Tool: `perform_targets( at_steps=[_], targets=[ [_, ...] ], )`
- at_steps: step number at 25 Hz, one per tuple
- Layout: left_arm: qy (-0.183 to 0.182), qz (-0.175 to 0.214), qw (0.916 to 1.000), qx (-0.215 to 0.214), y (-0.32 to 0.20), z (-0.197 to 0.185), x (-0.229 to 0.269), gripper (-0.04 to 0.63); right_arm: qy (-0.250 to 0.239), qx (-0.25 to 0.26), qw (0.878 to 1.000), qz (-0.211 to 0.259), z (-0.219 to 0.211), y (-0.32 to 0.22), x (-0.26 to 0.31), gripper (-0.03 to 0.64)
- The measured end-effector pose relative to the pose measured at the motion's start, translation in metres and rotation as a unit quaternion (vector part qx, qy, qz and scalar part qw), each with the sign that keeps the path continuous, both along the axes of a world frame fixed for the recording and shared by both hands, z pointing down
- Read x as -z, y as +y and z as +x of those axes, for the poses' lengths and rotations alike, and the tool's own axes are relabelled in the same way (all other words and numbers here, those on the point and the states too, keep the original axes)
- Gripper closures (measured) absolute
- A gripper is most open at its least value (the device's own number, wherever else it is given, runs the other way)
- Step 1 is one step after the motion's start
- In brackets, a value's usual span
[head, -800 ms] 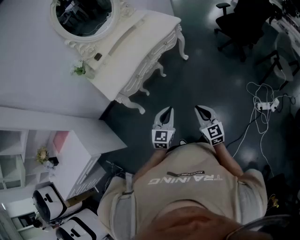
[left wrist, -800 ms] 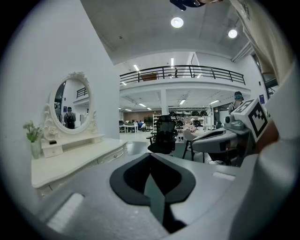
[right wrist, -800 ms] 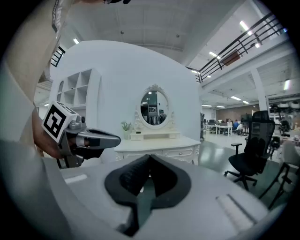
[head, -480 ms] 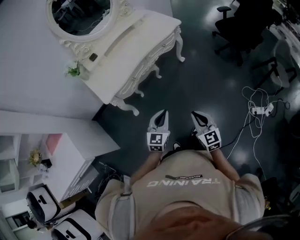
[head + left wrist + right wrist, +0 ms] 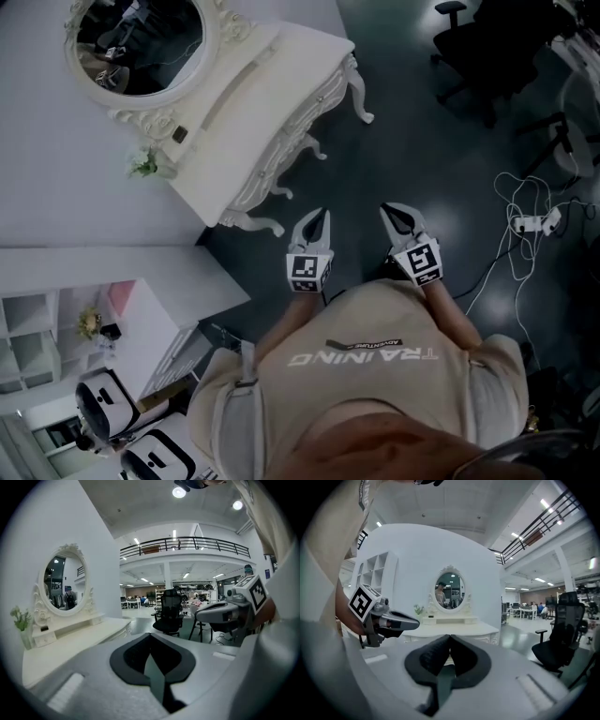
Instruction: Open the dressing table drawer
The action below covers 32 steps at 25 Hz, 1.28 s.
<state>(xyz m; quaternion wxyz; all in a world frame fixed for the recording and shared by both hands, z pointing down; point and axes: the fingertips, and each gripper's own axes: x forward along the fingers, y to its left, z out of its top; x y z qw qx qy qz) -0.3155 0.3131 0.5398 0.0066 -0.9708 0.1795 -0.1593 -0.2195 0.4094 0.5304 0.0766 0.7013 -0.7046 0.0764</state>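
Note:
The white dressing table (image 5: 246, 122) stands against the wall at upper left, under an oval mirror (image 5: 137, 42). Its carved drawer front (image 5: 302, 114) runs along the edge that faces the dark floor and is shut. Both grippers are held out in front of the person, above the floor. My left gripper (image 5: 320, 215) is shut and empty, a short way from the table's near leg. My right gripper (image 5: 390, 211) is shut and empty beside it. In the left gripper view the table (image 5: 70, 641) lies to the left; in the right gripper view the table (image 5: 454, 629) is straight ahead.
A black office chair (image 5: 487, 47) stands at top right. Cables and a power strip (image 5: 536, 221) lie on the floor at right. A white shelf unit (image 5: 56, 314) stands at lower left, and a small plant (image 5: 143, 164) sits on the table's corner.
The person and both grippers have come a little nearer to the dressing table's near leg. Both grippers stay shut and empty.

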Motion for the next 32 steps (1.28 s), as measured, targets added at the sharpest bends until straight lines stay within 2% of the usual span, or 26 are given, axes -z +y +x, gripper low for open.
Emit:
perform_targets(
  at_steps=[2,5,8,12,17,25,32],
  targets=[
    [0.008,0.014,0.9998,0.009,-0.007,0.025,0.006,0.589,-0.005,0.007,1.000,0.005,0.026,-0.005,-0.001,0.614],
    [0.023,-0.002,0.9985,0.049,-0.027,0.057,0.005,0.589,-0.018,0.010,1.000,0.013,0.063,-0.021,-0.004,0.614],
    [0.019,-0.023,0.9965,0.079,-0.040,0.063,-0.003,0.589,-0.027,0.018,0.999,0.012,0.075,-0.034,-0.006,0.614],
    [0.009,-0.027,0.9959,0.086,-0.051,0.077,-0.010,0.589,-0.032,0.031,0.999,-0.012,0.092,-0.049,-0.019,0.614],
    [-0.001,0.011,0.9973,0.073,-0.078,0.097,-0.010,0.589,-0.030,0.044,0.998,-0.022,0.104,-0.079,-0.023,0.614],
    [0.026,-0.011,0.9976,0.064,-0.162,0.153,-0.009,0.589,-0.010,0.025,0.999,-0.034,0.151,-0.149,-0.017,0.614],
    [0.039,-0.006,0.9990,0.023,-0.239,0.183,0.002,0.589,0.012,0.001,1.000,-0.013,0.180,-0.235,0.015,0.614]
  ],
)
